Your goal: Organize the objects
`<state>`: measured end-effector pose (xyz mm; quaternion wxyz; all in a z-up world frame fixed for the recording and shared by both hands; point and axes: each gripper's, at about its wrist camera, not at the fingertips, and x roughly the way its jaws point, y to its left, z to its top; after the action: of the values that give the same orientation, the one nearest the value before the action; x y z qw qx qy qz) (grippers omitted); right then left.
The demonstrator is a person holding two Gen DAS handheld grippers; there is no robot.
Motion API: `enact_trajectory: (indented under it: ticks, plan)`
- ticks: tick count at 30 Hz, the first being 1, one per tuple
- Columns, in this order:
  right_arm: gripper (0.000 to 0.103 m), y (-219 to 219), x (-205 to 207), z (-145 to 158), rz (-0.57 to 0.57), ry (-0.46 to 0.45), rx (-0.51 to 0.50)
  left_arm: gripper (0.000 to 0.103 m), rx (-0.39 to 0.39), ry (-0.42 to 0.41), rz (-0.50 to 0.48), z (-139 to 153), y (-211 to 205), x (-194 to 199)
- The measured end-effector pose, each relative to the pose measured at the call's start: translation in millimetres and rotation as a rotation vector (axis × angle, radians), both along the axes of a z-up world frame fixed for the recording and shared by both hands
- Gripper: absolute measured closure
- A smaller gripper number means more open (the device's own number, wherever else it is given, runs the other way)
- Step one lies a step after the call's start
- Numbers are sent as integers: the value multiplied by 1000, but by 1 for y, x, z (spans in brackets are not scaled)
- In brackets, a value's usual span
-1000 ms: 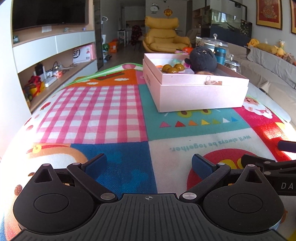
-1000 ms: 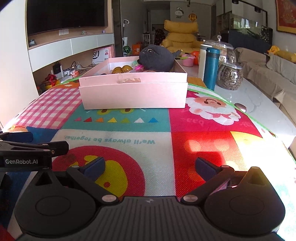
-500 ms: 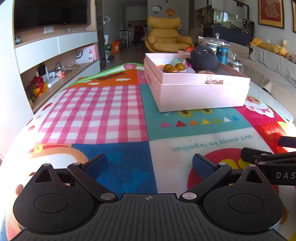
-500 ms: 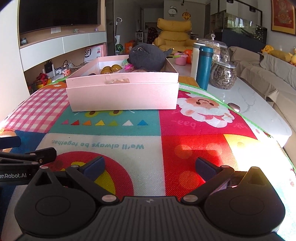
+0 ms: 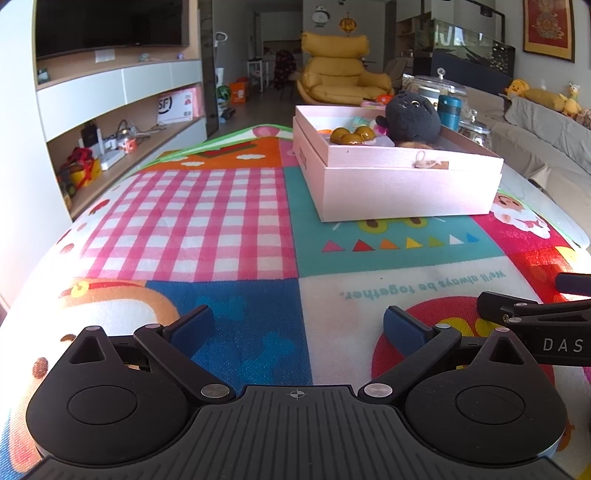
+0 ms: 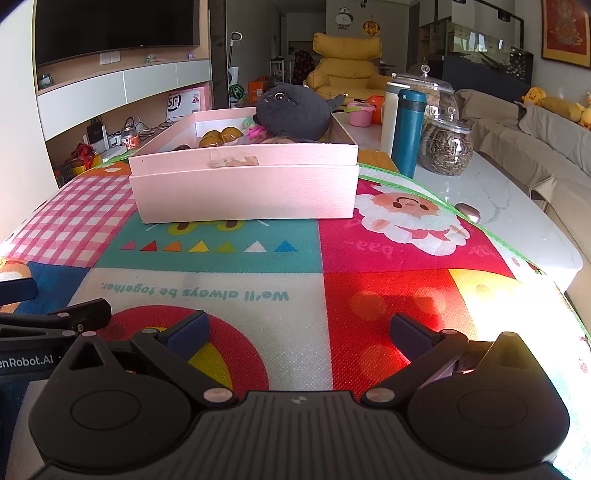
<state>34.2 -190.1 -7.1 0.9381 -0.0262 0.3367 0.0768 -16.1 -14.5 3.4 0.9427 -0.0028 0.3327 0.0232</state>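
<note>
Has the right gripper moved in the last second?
Yes. In its own view the pink box and teal bottle have slid rightward, so the right gripper has swung left; it's open and empty.

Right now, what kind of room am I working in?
Most likely a home living room: a yellow armchair at the far end, a wall-mounted TV above a media shelf, and a covered sofa with plush toys. The work surface is a table under a colourful play mat.
</note>
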Motion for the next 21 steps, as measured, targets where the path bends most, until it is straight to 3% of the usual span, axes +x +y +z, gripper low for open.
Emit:
enact_trajectory:
  ticks: [21]
  plan:
    - [0, -1, 0, 0, 5, -2, 11, 0, 4, 1, 2, 0, -1, 0]
